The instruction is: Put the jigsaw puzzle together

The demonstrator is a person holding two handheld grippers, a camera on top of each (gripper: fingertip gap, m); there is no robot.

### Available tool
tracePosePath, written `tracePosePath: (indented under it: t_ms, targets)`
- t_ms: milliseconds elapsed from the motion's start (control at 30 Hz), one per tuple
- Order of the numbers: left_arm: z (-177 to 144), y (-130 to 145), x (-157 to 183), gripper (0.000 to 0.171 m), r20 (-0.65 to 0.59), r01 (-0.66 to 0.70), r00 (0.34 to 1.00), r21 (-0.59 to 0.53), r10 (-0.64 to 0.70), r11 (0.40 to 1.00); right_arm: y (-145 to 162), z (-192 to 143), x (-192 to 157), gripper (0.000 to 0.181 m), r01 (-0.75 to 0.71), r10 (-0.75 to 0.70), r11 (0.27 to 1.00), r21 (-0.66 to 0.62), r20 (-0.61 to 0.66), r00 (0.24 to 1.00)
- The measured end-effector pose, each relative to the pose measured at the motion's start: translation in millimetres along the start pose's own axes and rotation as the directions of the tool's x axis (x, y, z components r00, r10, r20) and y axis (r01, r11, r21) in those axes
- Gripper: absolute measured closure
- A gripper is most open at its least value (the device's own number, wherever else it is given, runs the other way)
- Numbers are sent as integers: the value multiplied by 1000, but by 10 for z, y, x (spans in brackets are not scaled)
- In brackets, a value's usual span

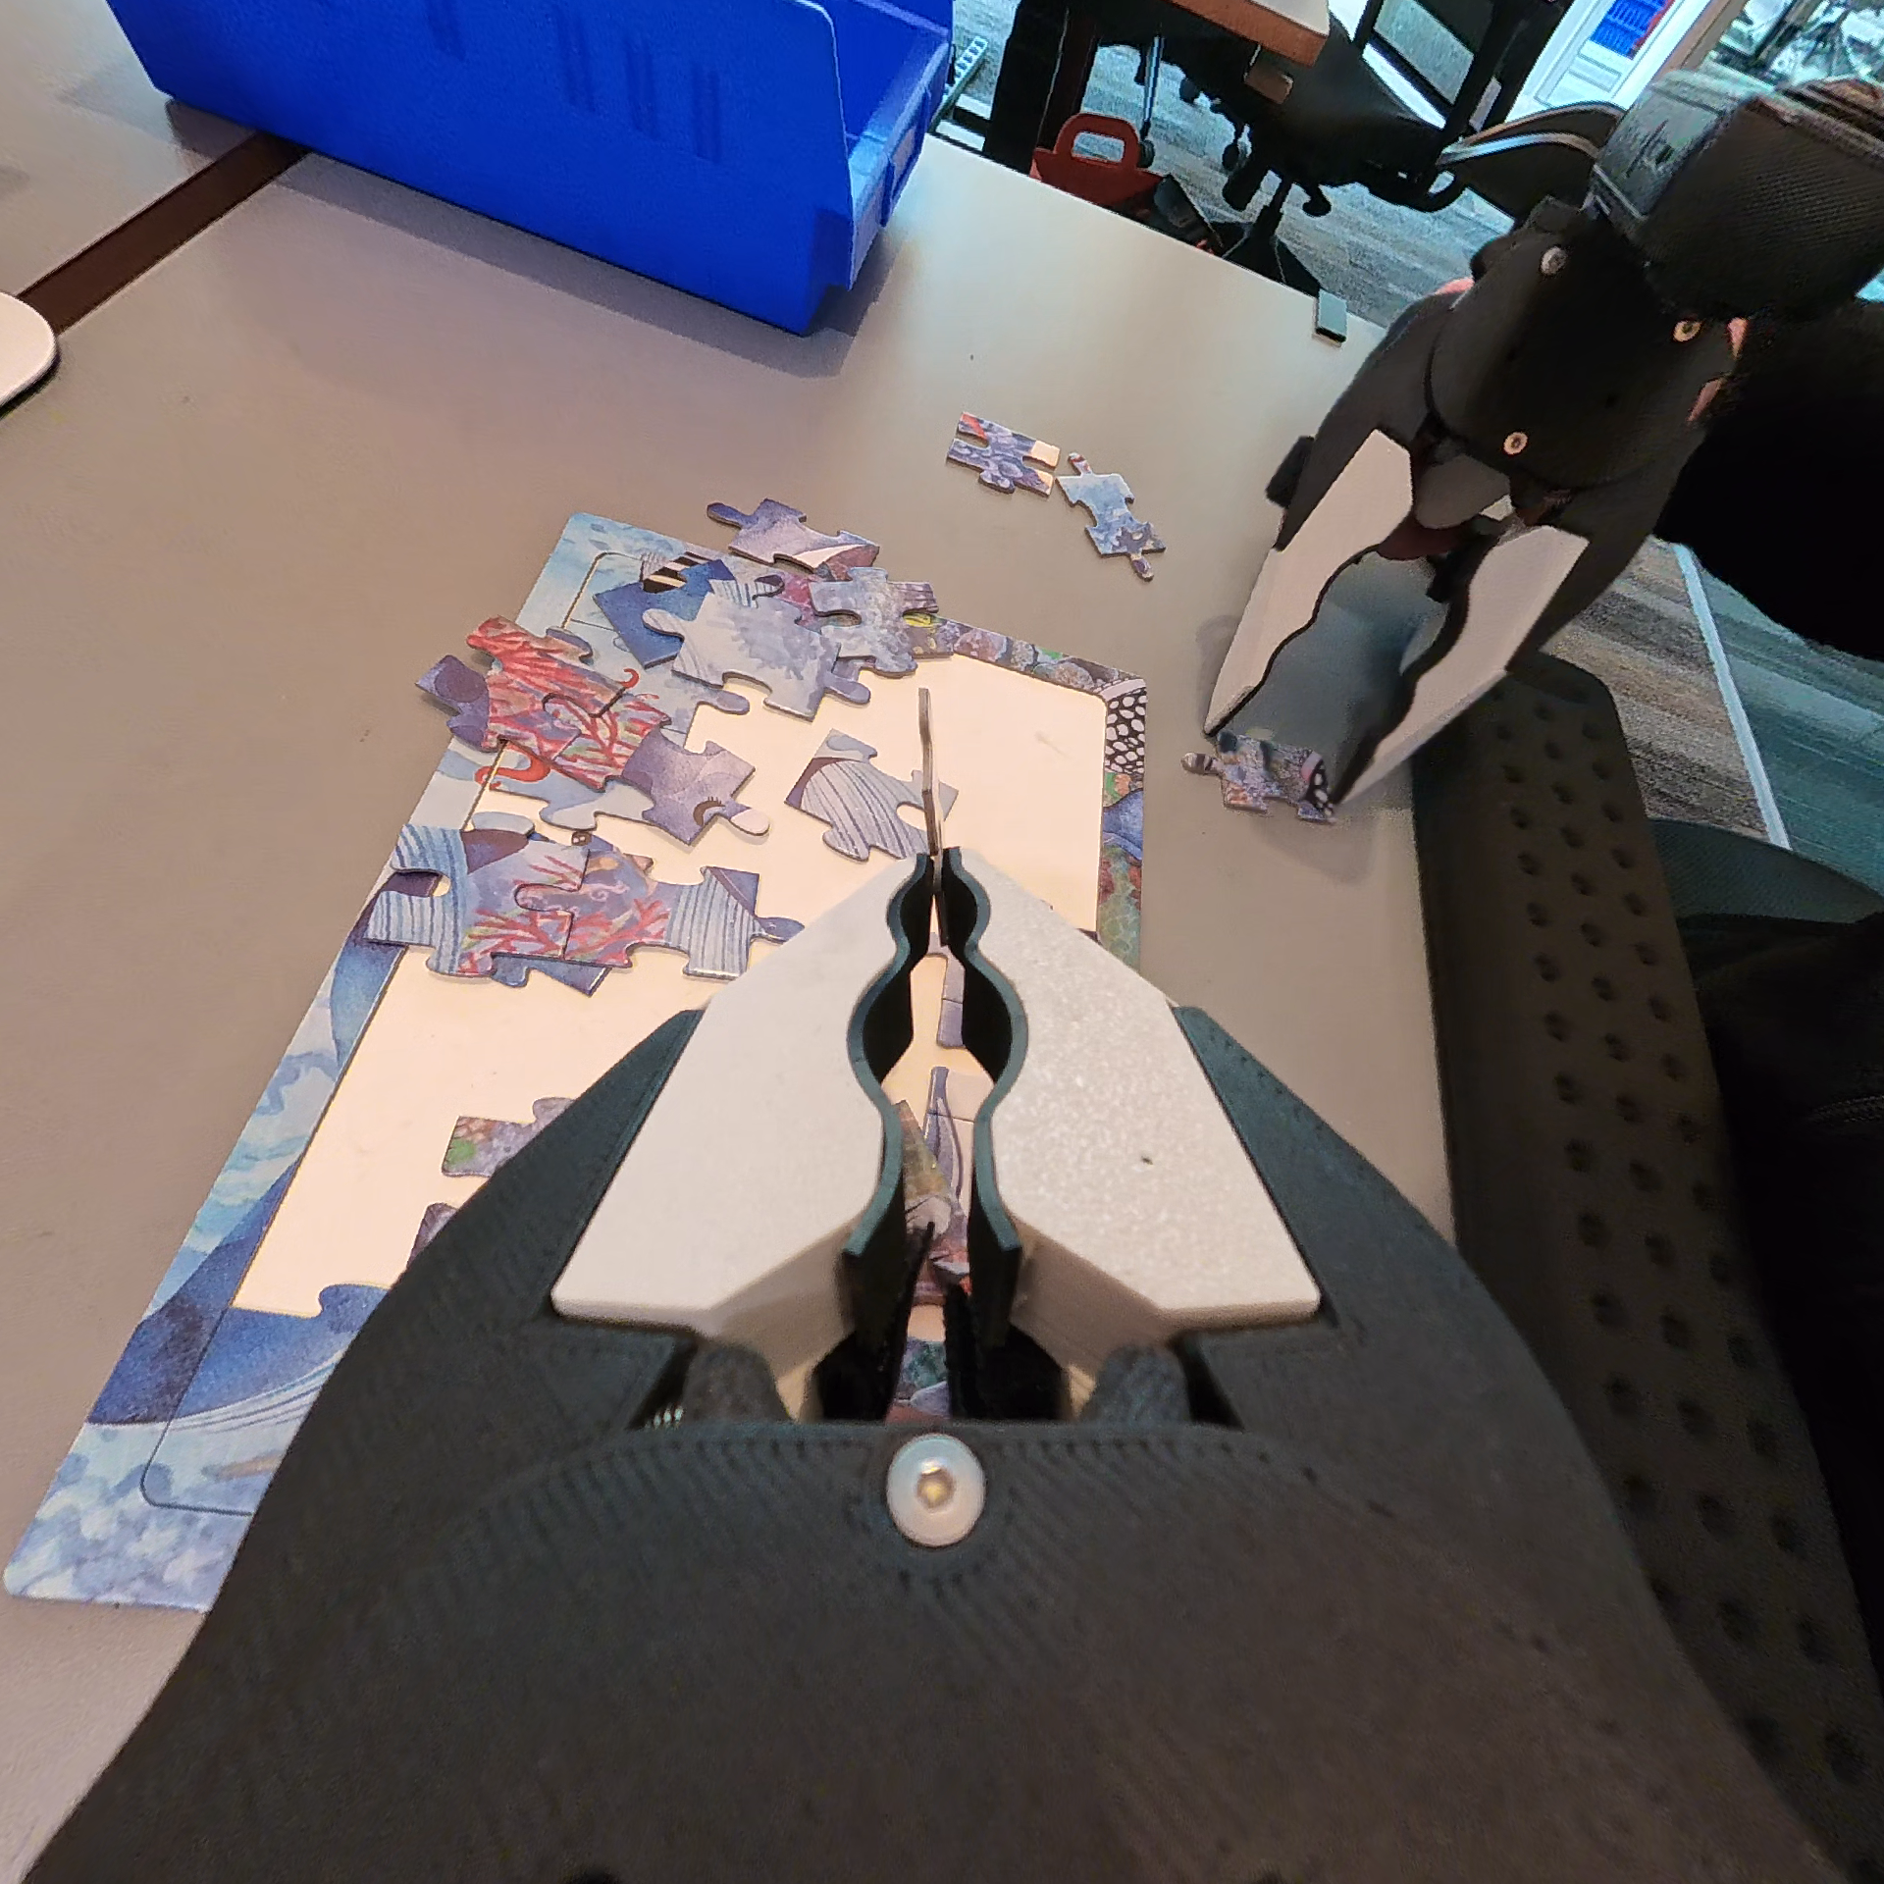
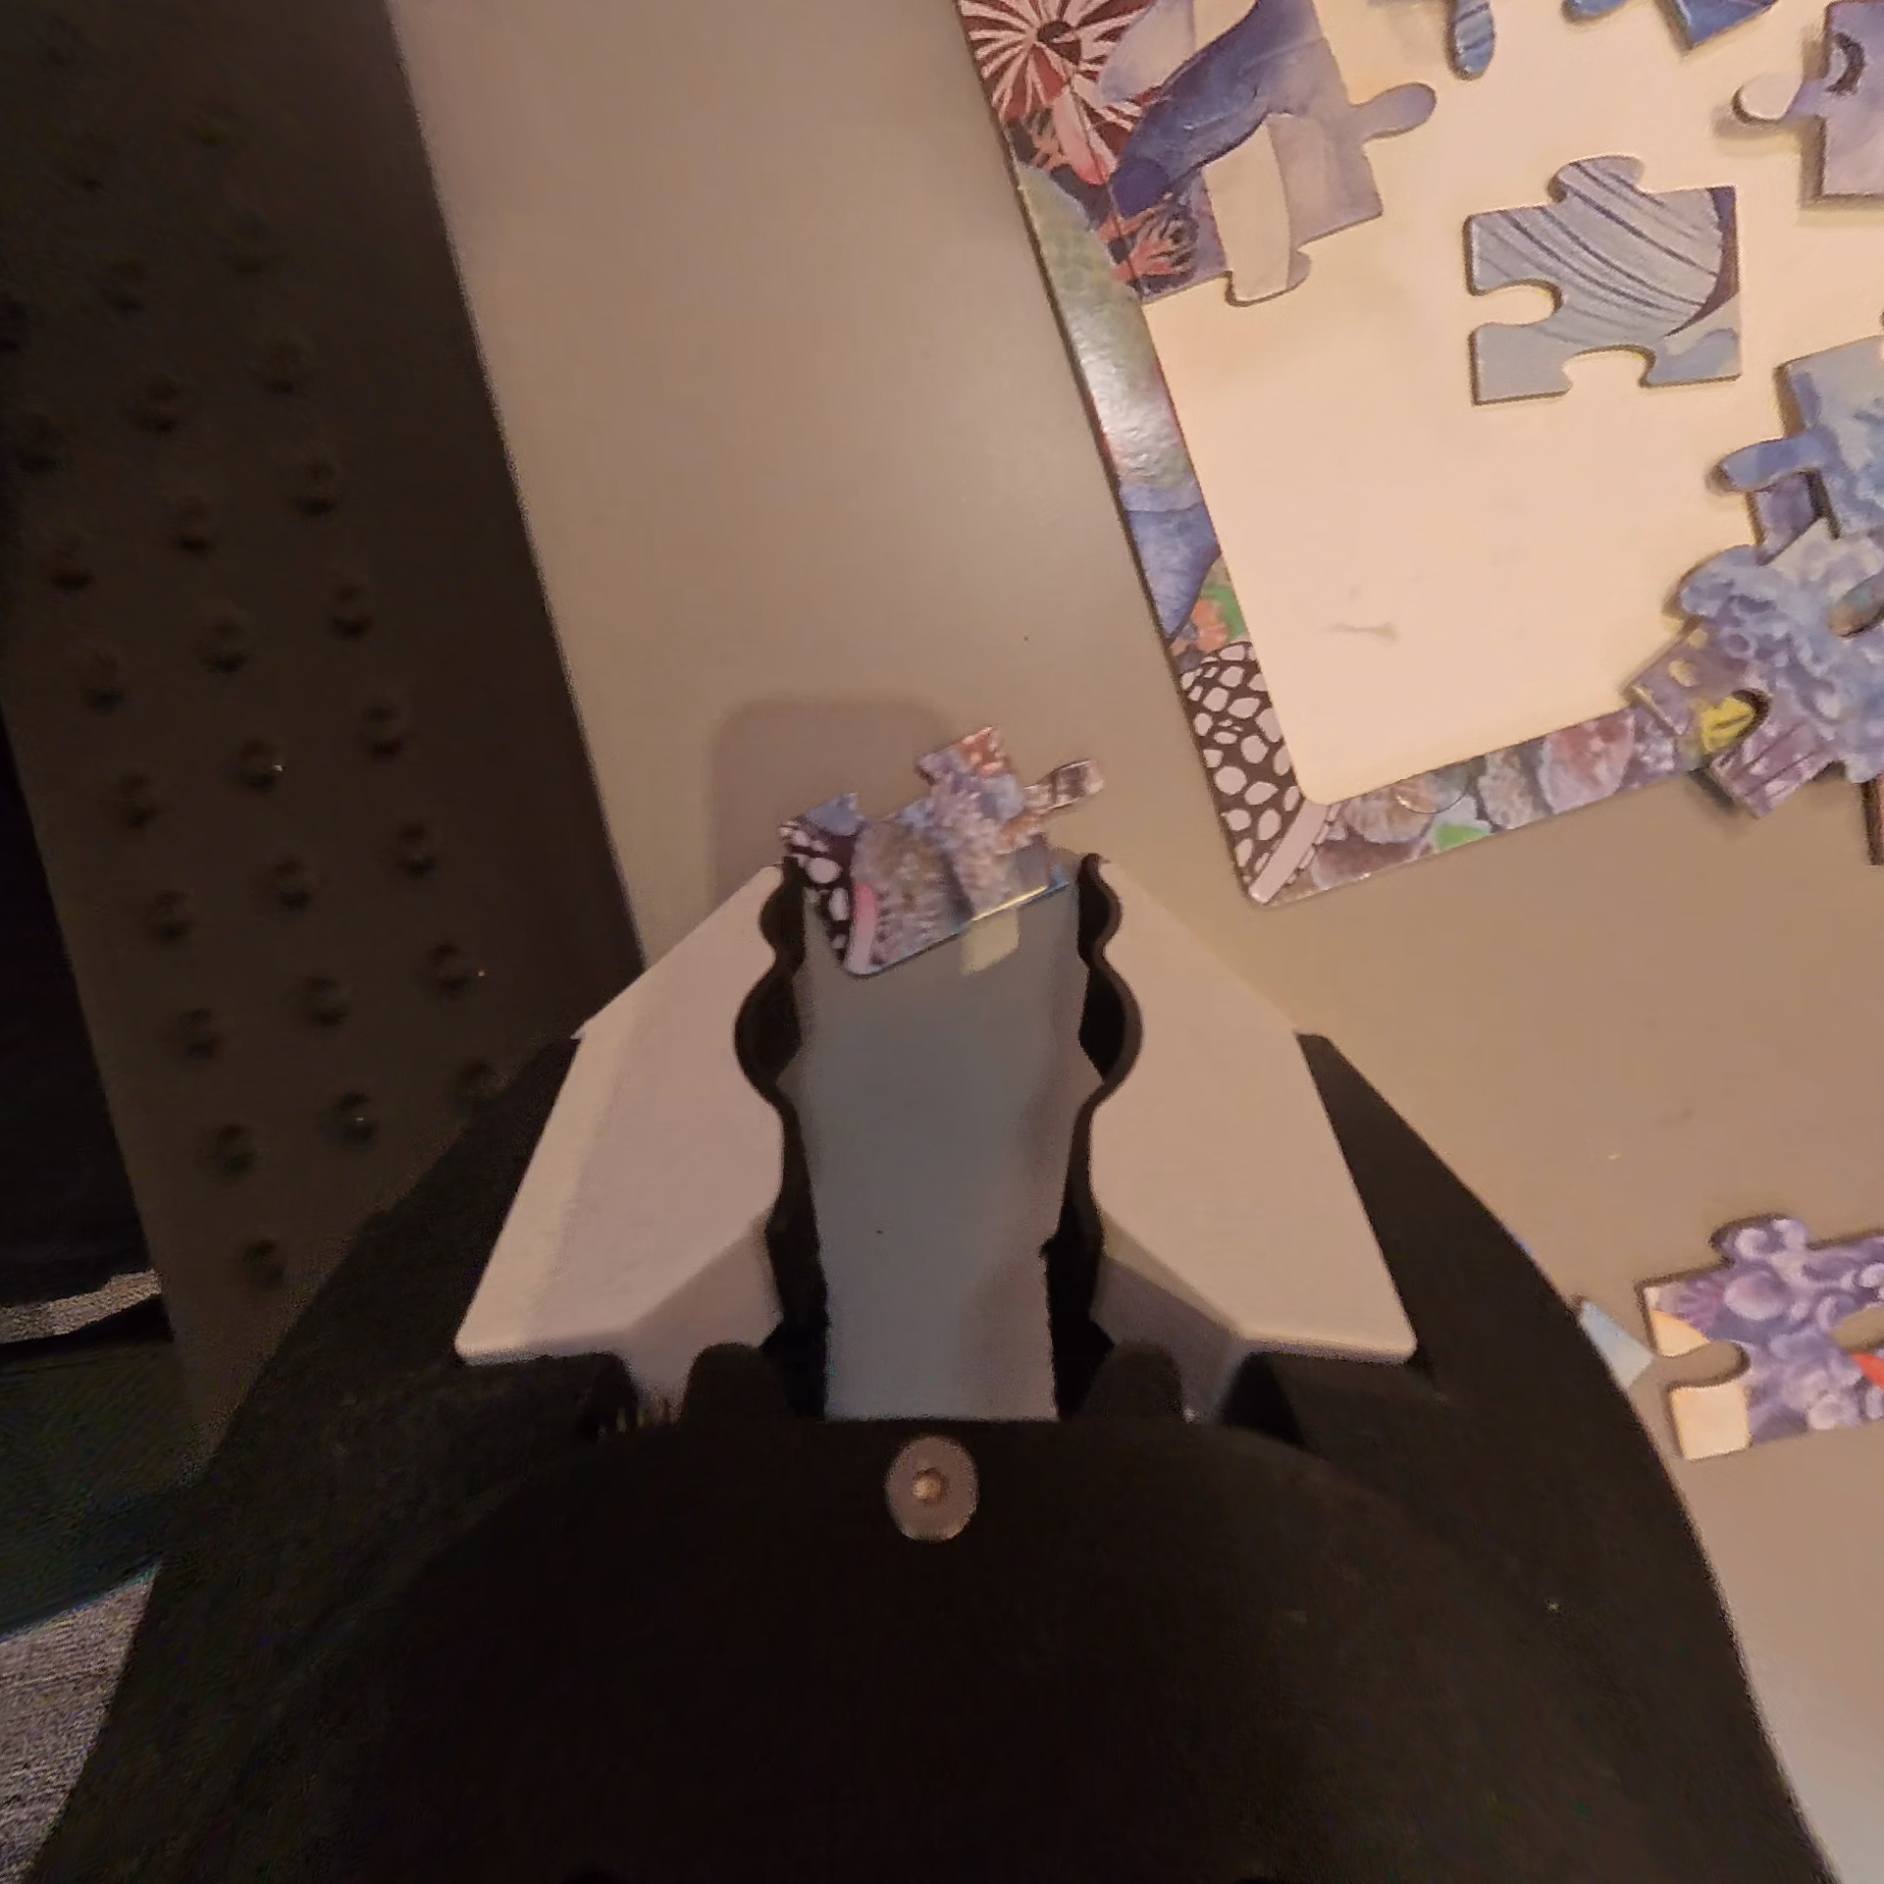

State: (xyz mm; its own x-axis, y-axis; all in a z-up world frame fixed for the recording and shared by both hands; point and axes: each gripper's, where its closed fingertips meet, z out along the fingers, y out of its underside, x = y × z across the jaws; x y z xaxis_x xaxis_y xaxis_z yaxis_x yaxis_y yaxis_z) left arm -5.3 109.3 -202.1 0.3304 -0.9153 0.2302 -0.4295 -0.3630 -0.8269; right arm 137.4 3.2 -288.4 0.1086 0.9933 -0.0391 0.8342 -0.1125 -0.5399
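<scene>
The puzzle frame [image 1: 1121,775] lies flat on the grey table, with several loose and part-joined pieces [image 1: 571,703] piled on its pale inside. My left gripper [image 1: 936,867] is shut on a puzzle piece [image 1: 926,775], held on edge above the frame's right part. My right gripper [image 1: 1287,760] is open, tips down at the table's right edge, straddling a spotted blue piece [image 1: 1264,780]. In the right wrist view that piece [image 2: 938,856] lies on the table between the open gripper's [image 2: 933,887] tips. The frame's corner [image 2: 1239,734] is to the upper right.
A blue plastic bin [image 1: 571,133] stands at the back of the table. Two loose pieces [image 1: 1004,454] [image 1: 1111,515] lie beyond the frame; one shows in the right wrist view [image 2: 1774,1336]. A black perforated chair part [image 1: 1570,1121] [image 2: 255,714] borders the table's right edge.
</scene>
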Motion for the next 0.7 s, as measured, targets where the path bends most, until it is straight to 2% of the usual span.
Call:
tracePosePath:
  t_ms: [167,200,233,267,333,400,467,600,700]
  targets:
    - [-23,-5,-14,171,3,-4,1000,3,4,1000,7,-17,24,135,24,-24,1000,1,10,1000]
    - [-25,-4,-20,171,3,-2,1000,3,2,1000,-4,-36,16,155,28,-28,1000,15,16,999]
    - [-22,-1,-24,171,2,-1,1000,3,1,1000,-14,-57,16,166,30,-30,999,31,15,999]
    - [-19,3,-29,171,2,0,1000,1,0,1000,-9,-69,21,167,31,-31,999,36,13,999]
    - [-7,13,-24,171,-1,-1,1000,-4,1,1000,22,-67,32,161,24,-25,999,24,7,1000]
    - [-1,17,-16,171,-3,-4,1000,-7,4,1000,44,-69,0,142,43,-43,999,13,17,999]
    - [-1,16,-10,171,-4,-7,1000,-9,7,1000,26,-82,-35,131,67,-67,998,15,29,997]
    - [-5,13,-9,171,-4,-9,1000,-9,9,1000,73,-65,-131,125,121,-119,992,-29,75,990]
    - [-6,14,-4,171,-5,-12,1000,-10,12,1000,112,-36,-150,129,149,-146,988,-33,73,987]
